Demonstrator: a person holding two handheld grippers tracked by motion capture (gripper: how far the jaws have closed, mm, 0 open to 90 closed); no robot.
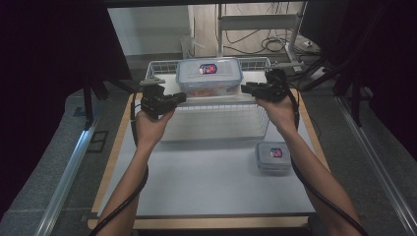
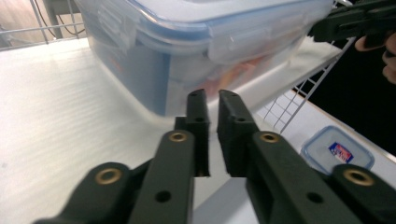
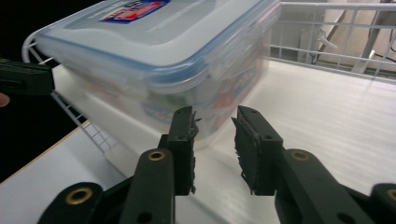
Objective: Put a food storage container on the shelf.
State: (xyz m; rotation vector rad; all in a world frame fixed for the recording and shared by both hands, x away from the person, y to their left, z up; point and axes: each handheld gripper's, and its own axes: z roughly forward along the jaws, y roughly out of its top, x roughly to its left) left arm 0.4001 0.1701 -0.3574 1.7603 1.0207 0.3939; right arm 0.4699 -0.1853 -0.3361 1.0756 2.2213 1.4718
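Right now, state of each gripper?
Left gripper: nearly closed, empty, beside the large clear plastic lidded container.
Right gripper: open, empty, beside it.

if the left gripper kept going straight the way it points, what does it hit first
Most likely the large lidded container in the wire basket. In the left gripper view, the left gripper points its nearly shut, empty jaws at the container's lower side wall, though the gap is hard to judge.
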